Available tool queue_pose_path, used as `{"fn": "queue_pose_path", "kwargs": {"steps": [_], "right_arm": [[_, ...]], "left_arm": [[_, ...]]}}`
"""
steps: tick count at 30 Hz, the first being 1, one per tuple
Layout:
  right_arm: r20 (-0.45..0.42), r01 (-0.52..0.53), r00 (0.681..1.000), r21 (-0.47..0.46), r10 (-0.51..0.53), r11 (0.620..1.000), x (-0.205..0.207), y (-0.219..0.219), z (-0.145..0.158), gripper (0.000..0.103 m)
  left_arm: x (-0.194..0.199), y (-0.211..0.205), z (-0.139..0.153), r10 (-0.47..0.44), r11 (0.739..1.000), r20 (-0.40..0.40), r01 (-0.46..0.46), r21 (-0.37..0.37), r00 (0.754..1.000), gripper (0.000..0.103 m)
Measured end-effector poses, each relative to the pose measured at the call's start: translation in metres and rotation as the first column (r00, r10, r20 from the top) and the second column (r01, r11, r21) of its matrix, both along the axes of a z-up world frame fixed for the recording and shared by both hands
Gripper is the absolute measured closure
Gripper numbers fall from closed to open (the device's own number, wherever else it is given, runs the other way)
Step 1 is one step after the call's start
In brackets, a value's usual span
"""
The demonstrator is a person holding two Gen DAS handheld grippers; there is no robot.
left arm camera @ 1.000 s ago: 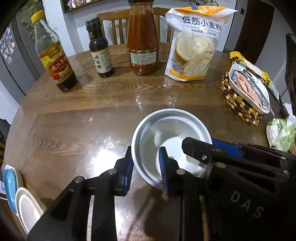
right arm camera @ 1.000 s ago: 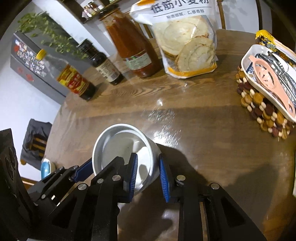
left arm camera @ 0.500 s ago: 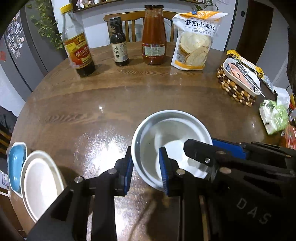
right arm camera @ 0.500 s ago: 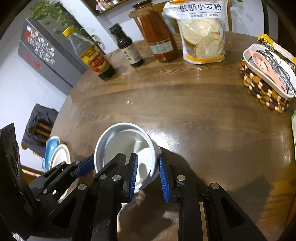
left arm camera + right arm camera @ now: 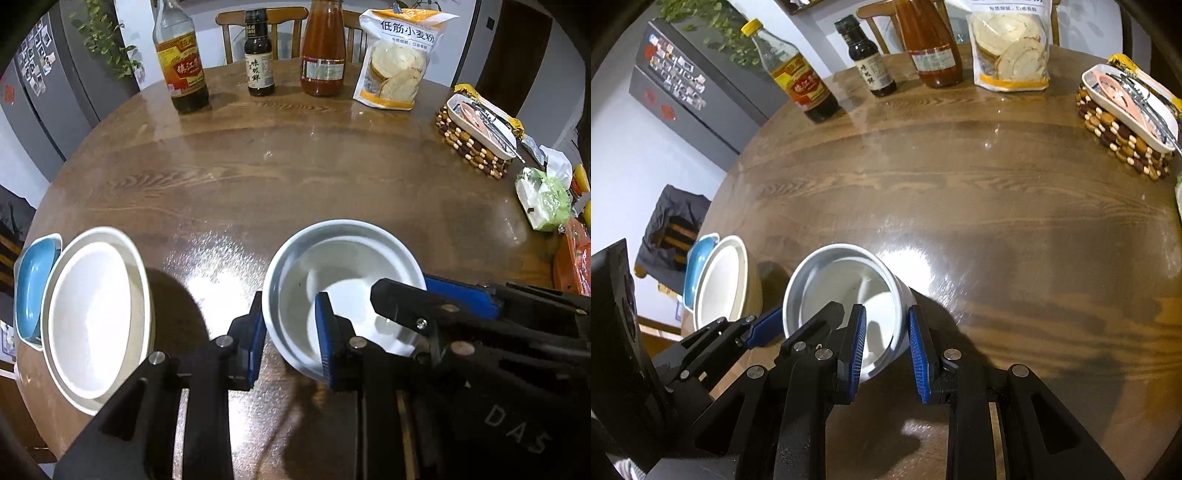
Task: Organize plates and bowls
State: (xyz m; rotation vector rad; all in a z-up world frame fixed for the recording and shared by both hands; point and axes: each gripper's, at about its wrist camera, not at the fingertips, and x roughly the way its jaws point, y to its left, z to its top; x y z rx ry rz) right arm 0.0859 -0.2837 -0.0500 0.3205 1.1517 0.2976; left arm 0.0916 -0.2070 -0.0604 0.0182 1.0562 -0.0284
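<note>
A white bowl point(image 5: 343, 266) is held over the wooden round table point(image 5: 295, 166) by both grippers. My left gripper point(image 5: 291, 339) is shut on its near-left rim. My right gripper point(image 5: 886, 339) is shut on its right rim; the bowl also shows in the right wrist view point(image 5: 846, 280). A larger white bowl point(image 5: 96, 314) sits at the table's left edge, with a blue dish point(image 5: 33, 288) beside it. Both show in the right wrist view too: the white bowl point(image 5: 720, 280) and the blue dish point(image 5: 698, 258).
At the far side stand a vinegar bottle point(image 5: 183, 62), a small dark sauce bottle point(image 5: 260, 59), a red sauce bottle point(image 5: 323, 55) and a flour bag point(image 5: 397, 62). A beaded trivet with a utensil tray point(image 5: 476, 133) and green packet point(image 5: 543, 199) lie right.
Both grippers have pulled back and up with the white bowl, away from the bottles. The larger white bowl and blue dish have come further into view at the left.
</note>
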Motion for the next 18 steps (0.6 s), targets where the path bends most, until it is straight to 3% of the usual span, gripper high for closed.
{"fn": "queue_pose_path", "kwargs": {"steps": [10, 13, 18], "right_arm": [[0.006, 0.003, 1.0, -0.046, -0.003, 0.999, -0.005, 0.01, -0.002, 0.076], [0.014, 0.007, 1.0, -0.066, -0.006, 0.998, -0.005, 0.014, -0.003, 0.074], [-0.009, 0.029, 1.0, -0.035, -0.029, 0.999, -0.006, 0.013, -0.013, 0.074]], "left_arm": [[-0.004, 0.005, -0.003, -0.027, 1.0, -0.009, 0.027, -0.004, 1.0, 0.079], [-0.003, 0.006, -0.005, -0.036, 0.999, -0.022, 0.036, -0.019, 0.999, 0.074], [-0.001, 0.007, -0.013, -0.052, 0.999, -0.041, 0.051, -0.016, 0.998, 0.073]]}}
